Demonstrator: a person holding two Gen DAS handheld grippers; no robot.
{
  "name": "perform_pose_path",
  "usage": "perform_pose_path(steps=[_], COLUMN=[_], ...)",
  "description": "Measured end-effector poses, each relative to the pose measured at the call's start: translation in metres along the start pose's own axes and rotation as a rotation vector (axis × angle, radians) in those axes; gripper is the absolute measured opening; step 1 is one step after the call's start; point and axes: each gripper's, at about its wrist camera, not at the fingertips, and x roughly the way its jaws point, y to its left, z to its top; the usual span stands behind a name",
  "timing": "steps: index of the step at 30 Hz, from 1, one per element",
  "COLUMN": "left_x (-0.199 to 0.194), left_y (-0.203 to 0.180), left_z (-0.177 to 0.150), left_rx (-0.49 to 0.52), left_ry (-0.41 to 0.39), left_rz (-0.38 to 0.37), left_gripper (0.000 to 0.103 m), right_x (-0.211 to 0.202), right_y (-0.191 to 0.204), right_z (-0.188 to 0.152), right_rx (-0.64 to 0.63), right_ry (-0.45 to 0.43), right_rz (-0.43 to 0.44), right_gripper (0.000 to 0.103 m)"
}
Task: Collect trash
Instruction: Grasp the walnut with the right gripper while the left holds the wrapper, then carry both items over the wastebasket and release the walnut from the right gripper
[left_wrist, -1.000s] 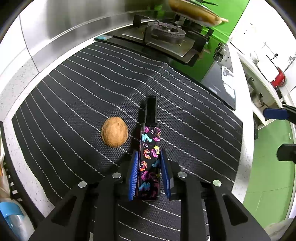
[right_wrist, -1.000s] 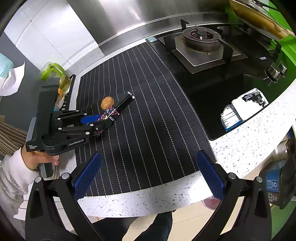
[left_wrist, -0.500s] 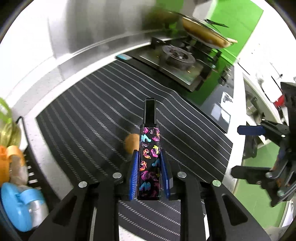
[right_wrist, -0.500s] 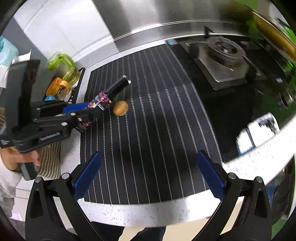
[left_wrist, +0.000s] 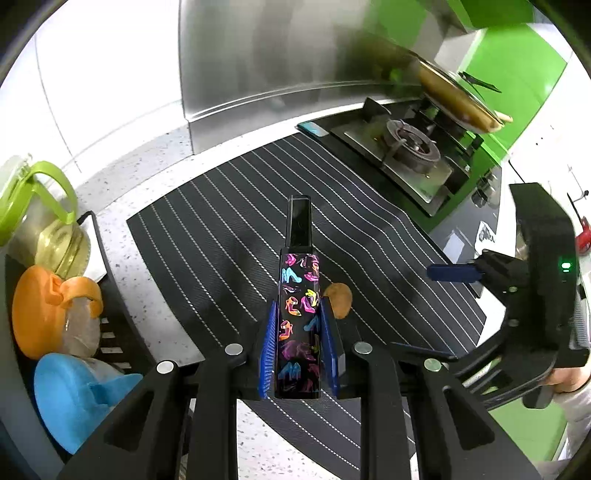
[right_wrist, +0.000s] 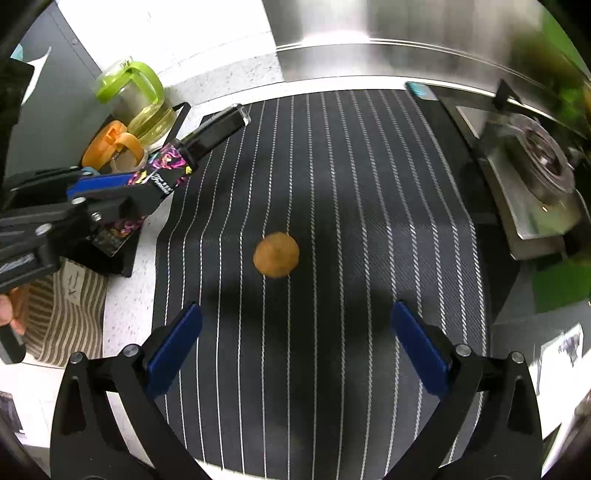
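Note:
My left gripper (left_wrist: 298, 343) is shut on a long black box printed with bright shoes (left_wrist: 300, 317) and holds it above the striped mat (left_wrist: 229, 236); both show in the right wrist view, gripper (right_wrist: 99, 184), box (right_wrist: 173, 166). A round brown lump (right_wrist: 276, 254) lies on the mat (right_wrist: 369, 221), ahead of and between the fingers of my open, empty right gripper (right_wrist: 295, 347). In the left wrist view the lump (left_wrist: 340, 300) peeks out just right of the box, and the right gripper (left_wrist: 454, 273) is at the right.
A rack at the left holds a green-lidded jug (right_wrist: 136, 96), an orange-lidded jar (right_wrist: 110, 144) and a blue-lidded one (left_wrist: 70, 391). A gas hob (left_wrist: 410, 151) with a pan (left_wrist: 454, 96) stands at the right. A striped cloth (right_wrist: 62, 314) hangs at the counter's left edge.
My left gripper lifted the box off the mat and drew it back to the left. My right gripper moved in over the mat toward the brown lump, still open.

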Motion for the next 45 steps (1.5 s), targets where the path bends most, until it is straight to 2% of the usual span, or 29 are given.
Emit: perform_pose_path(steps=[4,6,8,13,16,20,27,32,38,45], left_x=[0.004,0.005,0.007,0.009,0.010,0.011,0.008,0.000,-0.016,-0.028], left_y=[0.005,0.008,0.011,0.013,0.014,0.012,0.005,-0.013,-0.053,-0.124], left_z=[0.002,0.003,0.003,0.003,0.002,0.001,0.001,-0.001,-0.006,-0.028], left_rx=[-0.016,-0.022,-0.028,-0.035,-0.035,-0.027,-0.008,0.042,0.178,0.412], left_ry=[0.004,0.005,0.008,0.013,0.013,0.015,0.007,0.000,-0.023,-0.013], left_rz=[0.002,0.000,0.000,-0.002,-0.007,-0.014,-0.014,-0.037,-0.093,-0.227], left_gripper=[0.022,0.022,0.022,0.022,0.022,0.022,0.022,0.022,0.022,0.022], right_x=[0.019,0.027,0.034,0.050,0.052,0.052,0.040,-0.003,-0.070,-0.143], right_y=[0.003,0.006,0.009,0.017,0.021,0.021,0.013,0.009,0.008,0.002], right_z=[0.013,0.018,0.022,0.024,0.023,0.022,0.020,0.004,-0.044,-0.134], right_rx=[-0.009,-0.017,-0.028,-0.048,-0.061,-0.077,-0.036,0.029,0.178,0.407], right_ry=[0.011,0.015,0.026,0.051,0.045,0.042,0.015,-0.036,-0.135,-0.245], right_rz=[0.010,0.007,0.005,-0.003,-0.021,-0.067,-0.070,-0.081,-0.122,-0.229], right_gripper=[0.099,0.095,0.080,0.061,0.056,0.034,0.032,0.032,0.032,0.032])
